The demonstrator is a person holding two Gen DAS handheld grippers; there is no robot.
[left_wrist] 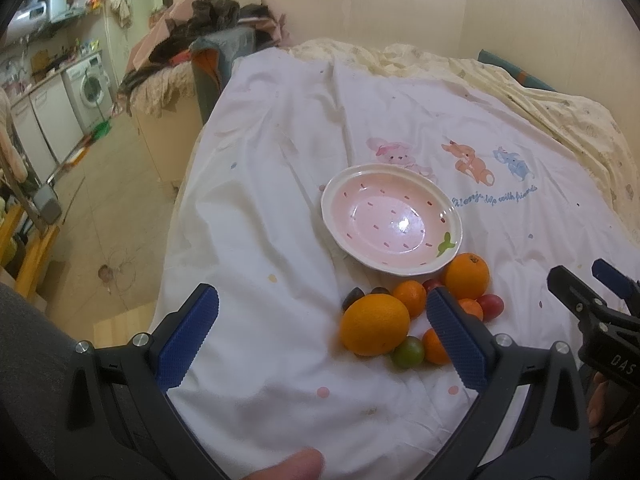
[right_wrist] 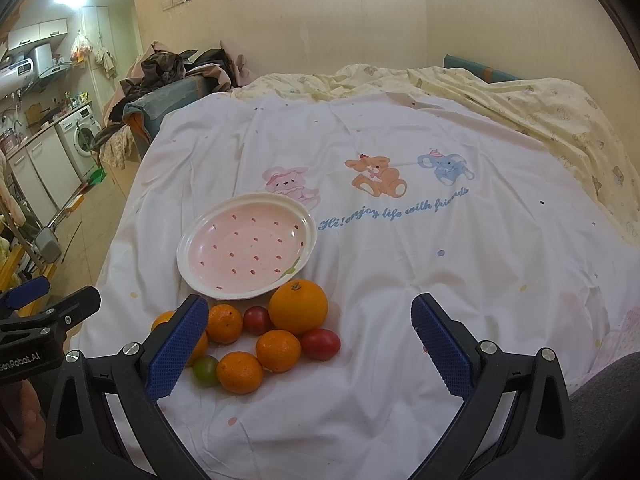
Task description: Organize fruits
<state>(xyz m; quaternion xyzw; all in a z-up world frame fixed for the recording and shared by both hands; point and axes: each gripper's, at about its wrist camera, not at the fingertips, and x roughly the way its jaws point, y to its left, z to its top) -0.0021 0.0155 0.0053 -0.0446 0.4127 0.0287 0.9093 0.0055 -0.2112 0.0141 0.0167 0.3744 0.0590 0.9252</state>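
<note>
White cotton, printed with a pink rabbit, an orange bear and a blue elephant over blue script, covers the bed as a bedsheet (right_wrist: 400,280); a pale yellow quilt (right_wrist: 540,112) lies crumpled along its far side. At the left of both views a washing machine (right_wrist: 82,136) stands among kitchen cabinets.

On the sheet sits a pink strawberry-patterned plate (right_wrist: 248,244) with a cream scalloped rim, nothing in it. Just in front of the plate, toward the cameras, the fruit lies in one tight cluster directly on the cloth.

The left gripper (left_wrist: 320,328) hovers above the sheet with its blue-padded fingers (left_wrist: 188,336) spread wide and holding nothing; the cluster lies around its right finger. The right gripper (right_wrist: 308,344) is equally wide open and empty, its left finger over the cluster's left edge.

In the cluster, a large orange (right_wrist: 298,307) lies nearest the plate, almost touching its rim. A second large orange (left_wrist: 375,325) lies at the cluster's left, half hidden behind the finger in the right wrist view. Three mandarins (right_wrist: 278,350) (right_wrist: 225,323) (right_wrist: 240,372) lie packed between them. Two red cherry tomatoes (right_wrist: 320,343) (right_wrist: 258,320) touch the mandarins, a green tomato (right_wrist: 206,369) lies at the near edge, and two dark, purplish small fruits (left_wrist: 352,296) lie behind the second orange.
</note>
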